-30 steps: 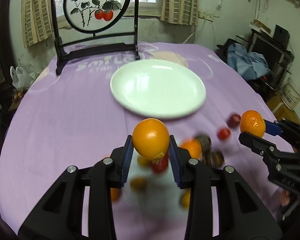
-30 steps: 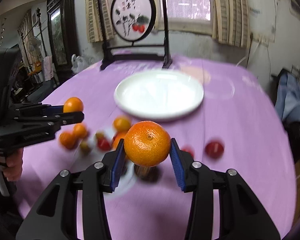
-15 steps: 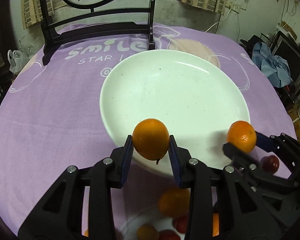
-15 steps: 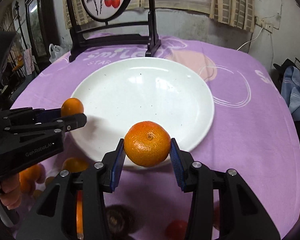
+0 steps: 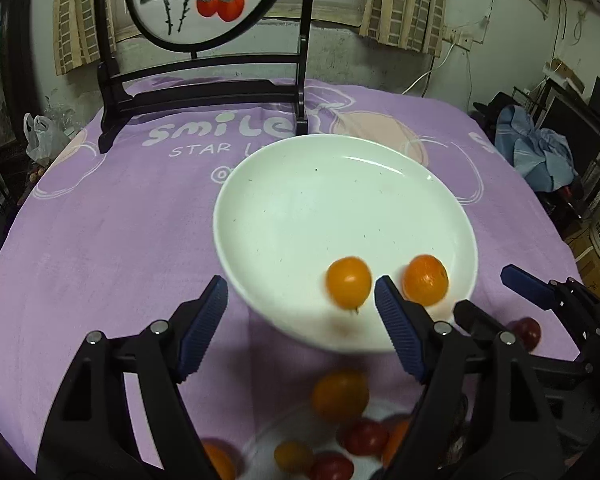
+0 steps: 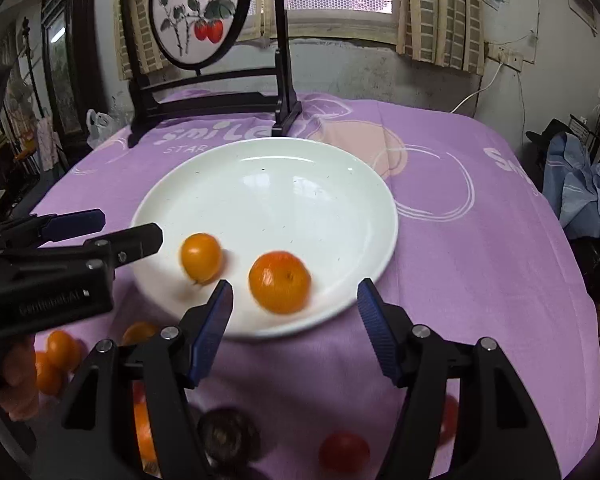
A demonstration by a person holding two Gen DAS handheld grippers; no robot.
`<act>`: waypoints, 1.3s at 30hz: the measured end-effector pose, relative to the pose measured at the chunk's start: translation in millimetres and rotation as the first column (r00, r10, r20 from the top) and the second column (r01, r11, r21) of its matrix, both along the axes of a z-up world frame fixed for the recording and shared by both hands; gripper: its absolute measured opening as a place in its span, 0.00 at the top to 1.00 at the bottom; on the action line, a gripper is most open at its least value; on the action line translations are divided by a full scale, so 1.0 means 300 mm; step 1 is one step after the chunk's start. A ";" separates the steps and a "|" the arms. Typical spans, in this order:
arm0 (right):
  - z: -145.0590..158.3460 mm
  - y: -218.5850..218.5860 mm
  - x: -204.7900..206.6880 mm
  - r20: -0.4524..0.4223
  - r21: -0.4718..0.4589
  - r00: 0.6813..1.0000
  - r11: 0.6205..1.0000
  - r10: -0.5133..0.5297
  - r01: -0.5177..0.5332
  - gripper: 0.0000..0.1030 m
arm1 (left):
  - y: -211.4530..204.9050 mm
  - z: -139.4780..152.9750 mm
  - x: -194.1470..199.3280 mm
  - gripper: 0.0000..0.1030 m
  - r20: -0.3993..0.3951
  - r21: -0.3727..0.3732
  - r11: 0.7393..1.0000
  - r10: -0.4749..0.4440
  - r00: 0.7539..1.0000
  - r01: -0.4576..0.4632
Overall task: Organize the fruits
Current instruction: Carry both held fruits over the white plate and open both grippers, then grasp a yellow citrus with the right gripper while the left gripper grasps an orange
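2 oranges [image 5: 348,282] on plate [image 5: 300,200]

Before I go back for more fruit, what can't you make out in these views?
- Left wrist: remaining fruit pile blurred, partly behind the left tool; no count.
- Right wrist: dark round item blurred, unidentifiable.
- Both views: two oranges on white plate motion-blurred; settled or rolling unclear.

Both oranges [image 5: 348,282] [image 5: 425,280] dropped onto plate [image 5: 300,208] (grippers opened).

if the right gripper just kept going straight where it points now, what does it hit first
Probably the darker orange lying on the white plate: it sits just ahead of the open right gripper, slightly left of centre. Depth is unclear.
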State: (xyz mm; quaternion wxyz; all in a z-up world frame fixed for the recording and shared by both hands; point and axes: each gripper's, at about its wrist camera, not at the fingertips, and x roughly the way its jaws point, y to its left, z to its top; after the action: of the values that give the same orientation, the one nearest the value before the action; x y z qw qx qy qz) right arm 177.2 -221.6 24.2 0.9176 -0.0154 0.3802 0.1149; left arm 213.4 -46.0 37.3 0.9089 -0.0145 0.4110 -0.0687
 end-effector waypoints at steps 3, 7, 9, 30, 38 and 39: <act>0.007 -0.011 -0.086 -0.008 0.011 1.000 1.000 0.025 -0.025 0.37 | 0.034 0.006 -0.083 0.15 0.011 0.004 1.000 0.003 1.000 -0.003; -0.012 -0.002 -0.227 -0.034 0.012 0.995 0.996 0.090 -0.090 0.37 | 0.077 0.001 -0.210 0.15 0.026 0.016 1.000 -0.018 1.000 0.017; -0.024 0.008 -0.288 -0.042 0.008 0.992 0.993 0.117 -0.117 0.37 | 0.100 -0.008 -0.257 0.15 0.014 0.005 1.000 -0.016 1.000 0.016; -0.153 0.257 -0.481 -0.174 -0.045 0.957 0.968 0.234 -0.245 0.45 | 0.260 -0.108 -0.387 0.08 0.015 -0.022 0.999 0.026 1.000 -0.026; -0.147 0.188 -0.456 -0.164 0.174 0.946 0.952 0.279 -0.251 0.58 | 0.303 -0.123 -0.428 0.08 0.008 -0.016 1.000 0.027 1.000 -0.027; -0.141 0.169 -0.456 -0.151 0.212 0.947 0.945 0.282 -0.248 0.58 | 0.305 -0.127 -0.436 0.08 0.005 -0.014 1.000 0.019 1.000 -0.019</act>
State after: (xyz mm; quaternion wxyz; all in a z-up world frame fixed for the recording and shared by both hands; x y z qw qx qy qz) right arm 40.5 -171.0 -18.1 0.8530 0.0316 0.4428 0.2744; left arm 82.4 45.5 -0.8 0.9105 -0.0243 0.4081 -0.0629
